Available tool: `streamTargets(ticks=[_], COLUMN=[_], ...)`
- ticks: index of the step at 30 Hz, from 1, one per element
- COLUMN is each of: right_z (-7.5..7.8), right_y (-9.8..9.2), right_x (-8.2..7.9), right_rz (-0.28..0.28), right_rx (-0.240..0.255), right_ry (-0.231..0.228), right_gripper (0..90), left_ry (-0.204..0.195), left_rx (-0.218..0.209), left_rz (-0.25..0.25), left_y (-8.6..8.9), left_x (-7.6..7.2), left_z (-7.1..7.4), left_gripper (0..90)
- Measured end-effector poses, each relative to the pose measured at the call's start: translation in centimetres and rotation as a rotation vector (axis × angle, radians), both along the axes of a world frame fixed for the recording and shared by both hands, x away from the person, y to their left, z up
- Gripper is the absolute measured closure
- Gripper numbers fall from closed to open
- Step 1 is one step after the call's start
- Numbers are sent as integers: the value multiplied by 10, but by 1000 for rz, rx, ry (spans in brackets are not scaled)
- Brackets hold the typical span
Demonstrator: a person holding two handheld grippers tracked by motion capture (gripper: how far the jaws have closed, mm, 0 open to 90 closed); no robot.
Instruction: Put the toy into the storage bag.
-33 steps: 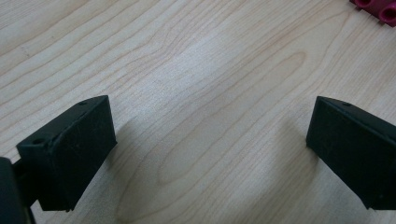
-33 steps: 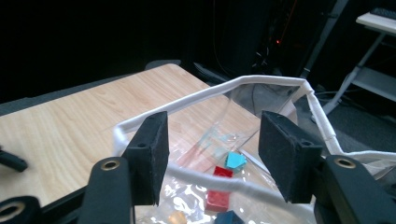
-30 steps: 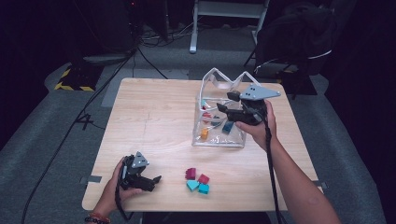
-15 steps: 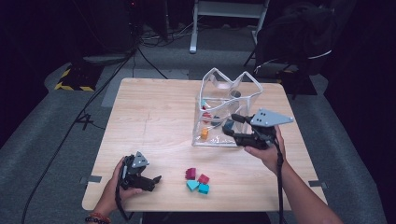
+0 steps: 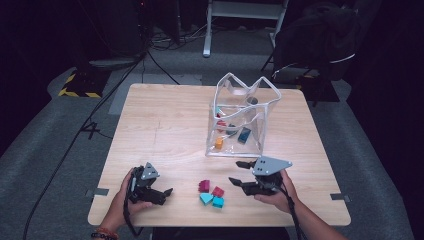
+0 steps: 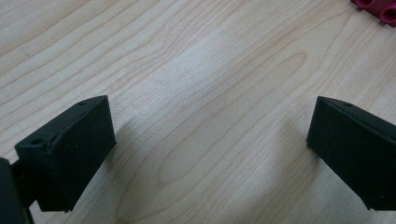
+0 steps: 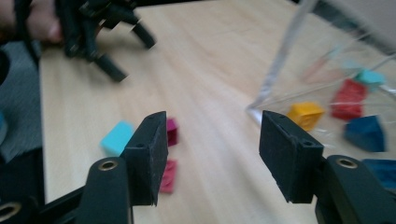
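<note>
Since the earlier frames the right gripper [image 5: 239,172] has come away from the clear bag [image 5: 242,120] at the far right of the desk [image 5: 165,125] and dropped toward the near edge, now just right of the loose blocks [image 5: 211,193]; the left gripper [image 5: 162,195] has stayed put near the left. The right gripper's jaws are spread about halfway with nothing between them: in the right gripper view only bare wood shows in the gap, so it looks emptied and coming back for another piece. The blocks lie in a tight cluster near the middle of the near edge, between the two grippers: two magenta ones [image 5: 204,186] on the far side, two teal ones [image 5: 206,198] on the near side, some touching. The right gripper view has them low and left of its jaws, a cyan block [image 7: 116,136] and magenta blocks [image 7: 172,130], so the gripper isn't lined up on any one yet. The bag stands upright with its mouth held open at the top, presumably so pieces can be dropped in; it already holds several, including an orange block [image 5: 219,142] and a dark blue block [image 5: 244,134]. The left gripper rests low over the desk, jaws spread wide and empty, a magenta block [image 6: 379,8] at the far right corner of its view. Probably idle, or waiting to take the near-left pieces. Sorting seems partway done: four blocks remain outside the bag.
</note>
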State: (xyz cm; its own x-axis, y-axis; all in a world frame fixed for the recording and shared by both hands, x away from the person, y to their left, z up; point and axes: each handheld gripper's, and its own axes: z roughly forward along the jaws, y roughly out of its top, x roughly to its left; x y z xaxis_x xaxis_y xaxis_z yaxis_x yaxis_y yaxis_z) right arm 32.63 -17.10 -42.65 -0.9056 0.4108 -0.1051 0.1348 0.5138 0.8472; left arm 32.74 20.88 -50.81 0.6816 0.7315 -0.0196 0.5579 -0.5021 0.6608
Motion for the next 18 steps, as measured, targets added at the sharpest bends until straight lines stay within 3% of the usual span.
streamTargets(ticks=[4, 8, 18], right_z=[-19, -40, -72], right_y=[6, 13, 23], right_x=[-12, -21, -26], right_rz=[73, 127, 140], right_rx=[-15, -61, -114], right_ry=[37, 54, 85], right_gripper=[438, 439, 471], left_ry=[0, 1, 2], left_rx=[0, 0, -3], left_rz=[0, 1, 3], left_y=[0, 0, 0], left_x=[0, 0, 0], left_z=[0, 0, 0], left_gripper=[12, 13, 12])
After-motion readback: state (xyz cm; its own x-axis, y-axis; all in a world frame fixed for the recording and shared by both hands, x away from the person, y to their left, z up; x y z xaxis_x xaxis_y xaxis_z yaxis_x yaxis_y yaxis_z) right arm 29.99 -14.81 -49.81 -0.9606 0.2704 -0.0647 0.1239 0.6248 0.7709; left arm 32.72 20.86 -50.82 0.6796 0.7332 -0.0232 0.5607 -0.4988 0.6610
